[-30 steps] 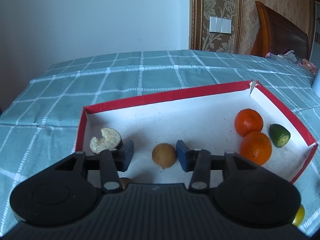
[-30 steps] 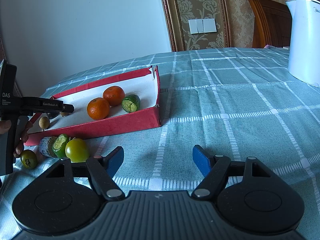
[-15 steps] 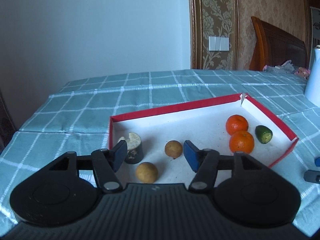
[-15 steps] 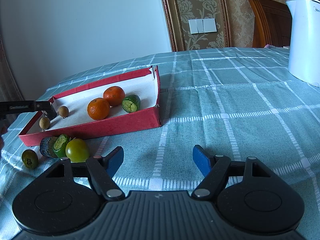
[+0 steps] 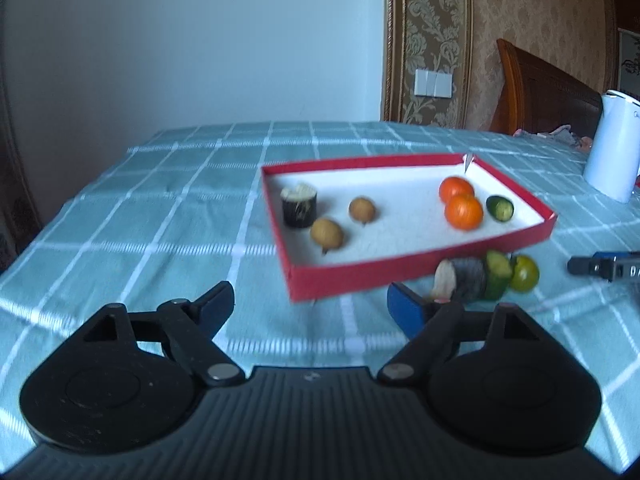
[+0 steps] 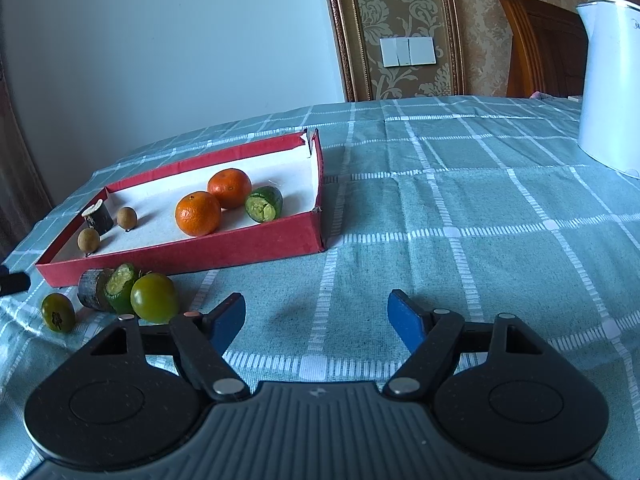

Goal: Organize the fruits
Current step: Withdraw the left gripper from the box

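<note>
A red tray point(image 5: 400, 270) point(image 6: 200, 252) with a white floor holds two oranges point(image 5: 463, 212) point(image 6: 198, 213), a cut green fruit point(image 5: 500, 208) point(image 6: 264, 204), two brown longans point(image 5: 327, 233) point(image 6: 88, 239) and a dark cane stub point(image 5: 298, 208) point(image 6: 98, 218). In front of the tray lie another cane stub point(image 5: 466, 280) point(image 6: 91, 290), a cut green piece point(image 6: 120, 286), a green tomato point(image 5: 524, 274) point(image 6: 154, 298) and a small green fruit point(image 6: 58, 312). My left gripper point(image 5: 310, 306) is open and empty, short of the tray. My right gripper point(image 6: 316, 314) is open and empty over the cloth.
The table has a teal checked cloth point(image 6: 460, 240). A white kettle point(image 5: 612, 148) point(image 6: 608, 80) stands at the right. A wooden headboard point(image 5: 548, 88) and the wall are behind. The right gripper's tip shows in the left wrist view point(image 5: 604, 266).
My left gripper has drawn back out of the tray and opened wider, leaving the longan and the cane stub in the tray. The right gripper has not moved.
</note>
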